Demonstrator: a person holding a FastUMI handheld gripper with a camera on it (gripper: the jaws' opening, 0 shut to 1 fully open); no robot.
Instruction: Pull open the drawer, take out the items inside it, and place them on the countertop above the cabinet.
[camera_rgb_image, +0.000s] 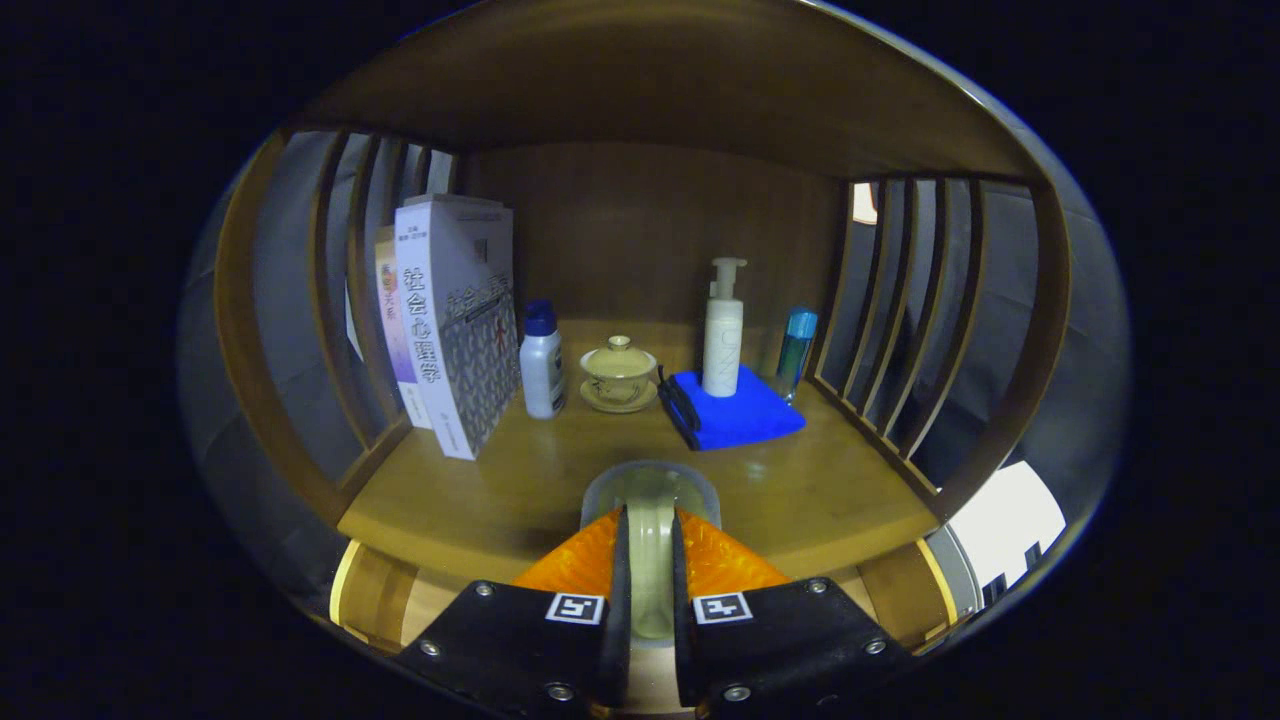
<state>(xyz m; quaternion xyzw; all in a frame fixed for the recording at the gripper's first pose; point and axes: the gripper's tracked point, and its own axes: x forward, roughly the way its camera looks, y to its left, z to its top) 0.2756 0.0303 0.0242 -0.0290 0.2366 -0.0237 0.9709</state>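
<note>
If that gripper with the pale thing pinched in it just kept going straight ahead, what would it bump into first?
Probably the lidded teacup on its saucer, or the blue cloth beside it; depth is hard to judge. The gripper is shut on a pale rimmed item, which would arrive first.

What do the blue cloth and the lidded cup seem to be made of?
Blue cloth: soft folded fabric, matte, probably microfibre. Lidded cup: glazed ceramic by its gloss, likely porcelain. The gripper is shut on a pale cup.
</note>
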